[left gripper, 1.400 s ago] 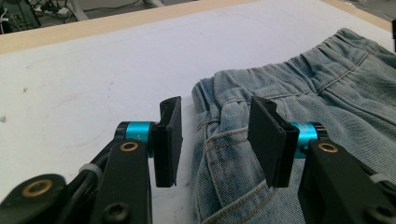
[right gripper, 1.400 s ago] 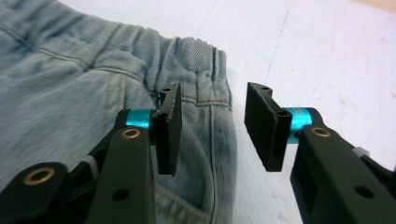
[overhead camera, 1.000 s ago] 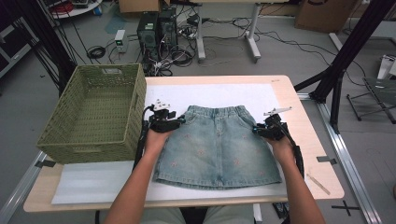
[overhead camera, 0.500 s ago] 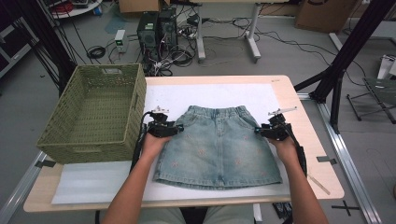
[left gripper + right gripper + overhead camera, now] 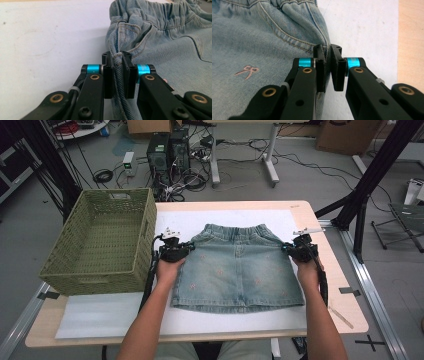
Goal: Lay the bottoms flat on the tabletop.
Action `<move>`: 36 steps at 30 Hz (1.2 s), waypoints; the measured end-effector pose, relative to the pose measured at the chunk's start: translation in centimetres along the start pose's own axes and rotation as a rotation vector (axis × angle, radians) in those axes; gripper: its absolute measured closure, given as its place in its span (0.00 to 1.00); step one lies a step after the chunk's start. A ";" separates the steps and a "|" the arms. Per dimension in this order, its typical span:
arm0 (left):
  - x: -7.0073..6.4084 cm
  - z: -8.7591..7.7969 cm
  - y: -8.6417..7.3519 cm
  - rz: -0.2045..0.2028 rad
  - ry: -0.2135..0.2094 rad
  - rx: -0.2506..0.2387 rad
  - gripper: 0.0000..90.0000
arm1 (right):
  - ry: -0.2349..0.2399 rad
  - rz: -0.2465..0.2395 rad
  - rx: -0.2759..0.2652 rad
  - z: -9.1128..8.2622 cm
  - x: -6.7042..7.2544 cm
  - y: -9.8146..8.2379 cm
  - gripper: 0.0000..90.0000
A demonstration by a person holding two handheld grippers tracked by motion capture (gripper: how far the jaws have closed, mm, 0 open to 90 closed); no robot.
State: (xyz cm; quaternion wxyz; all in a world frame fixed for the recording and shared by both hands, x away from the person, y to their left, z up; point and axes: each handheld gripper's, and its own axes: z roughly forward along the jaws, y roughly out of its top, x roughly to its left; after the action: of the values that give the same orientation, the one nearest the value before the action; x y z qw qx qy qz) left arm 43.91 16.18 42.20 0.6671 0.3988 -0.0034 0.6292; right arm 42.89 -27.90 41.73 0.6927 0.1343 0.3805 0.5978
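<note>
White mat (image 5: 125,315): one denim skirt (image 5: 239,270), one basket (image 5: 102,242), two grippers.

My left gripper (image 5: 117,56) and right gripper (image 5: 327,50) are matte black, each with two flat slotted jaws hinged on black link arms. Bright blue anodised collars sit behind the jaws, with brass-coloured pivot bushings and black hex screws. A black cable trails along each of my forearms, which are bare of sleeves.
</note>
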 end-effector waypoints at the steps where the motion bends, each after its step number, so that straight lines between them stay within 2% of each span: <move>1: 0.0 0.2 -0.2 0.006 0.002 0.010 0.90 | -0.002 -0.001 0.007 0.2 0.1 0.0 0.94; 2: -0.1 0.3 -0.2 0.020 0.019 0.020 0.84 | 0.003 -0.003 0.022 0.6 0.1 -0.2 0.93; 3: -0.1 0.1 -0.2 0.009 0.025 0.030 0.77 | 0.013 0.003 0.038 1.0 0.1 -0.3 0.89; 4: 0.0 0.0 -0.2 -0.003 0.023 0.037 0.65 | 0.003 0.015 0.040 1.0 0.1 -0.5 0.78; 5: 0.0 -0.3 -0.1 -0.010 0.017 0.040 0.62 | 0.004 0.034 0.018 0.8 -0.1 -0.7 0.71; 6: -0.1 -0.7 0.0 -0.002 0.011 0.044 0.61 | 0.027 0.067 -0.007 0.5 -0.4 -0.9 0.70; 7: -0.2 -1.0 0.1 0.002 0.008 0.051 0.60 | 0.041 0.084 -0.017 0.1 -0.6 -1.0 0.68; 9: -0.4 -1.5 -0.1 0.000 -0.001 0.067 0.60 | 0.061 0.084 -0.019 -0.8 -0.7 -1.3 0.68; 12: -0.8 -2.0 -0.8 0.012 -0.002 0.112 0.62 | 0.082 0.048 0.005 -1.7 -0.3 -1.9 0.70; 15: -0.9 -2.4 -1.6 -0.002 -0.002 0.145 0.66 | 0.065 -0.004 0.027 -2.2 0.2 -2.7 0.71; 19: -1.2 -2.9 -2.3 0.007 -0.027 0.170 0.72 | 0.065 -0.018 0.070 -2.0 0.7 -3.4 0.70; 22: -1.3 -3.0 -2.7 0.011 -0.024 0.164 0.81 | 0.069 -0.021 0.107 -1.7 0.8 -3.8 0.80; 24: -1.4 -3.1 -2.8 0.016 0.001 0.161 0.89 | 0.074 -0.035 0.108 -1.7 0.9 -3.9 0.94; 25: -1.4 -3.1 -2.8 0.022 0.010 0.160 0.93 | 0.064 -0.048 0.108 -1.9 0.9 -3.9 0.95; 27: -1.4 -3.0 -2.7 0.036 0.031 0.154 0.94 | 0.042 -0.042 0.109 -2.1 0.7 -3.9 0.96; 30: -1.3 -3.2 -2.7 -0.005 0.007 0.155 0.93 | 0.030 -0.035 0.105 -2.1 0.9 -4.1 0.96; 31: -1.3 -3.4 -2.7 -0.006 0.002 0.159 0.88 | 0.031 -0.036 0.100 -2.2 1.0 -4.1 0.95; 33: -1.3 -4.0 -2.6 -0.013 -0.021 0.138 0.70 | 0.056 -0.015 0.068 -2.7 1.0 -4.2 0.85; 35: -1.4 -4.6 -2.6 -0.013 -0.032 0.111 0.66 | 0.090 0.012 0.038 -3.4 0.8 -4.4 0.79; 36: -1.6 -4.8 -2.7 -0.005 -0.037 0.117 0.65 | 0.097 0.019 0.030 -3.7 0.8 -4.6 0.75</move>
State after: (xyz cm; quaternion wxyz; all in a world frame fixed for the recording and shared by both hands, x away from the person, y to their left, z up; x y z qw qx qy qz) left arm 43.48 17.78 36.68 0.6442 0.4487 0.0218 0.6191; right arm 43.64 -29.29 35.98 0.6658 0.1190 0.4211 0.6044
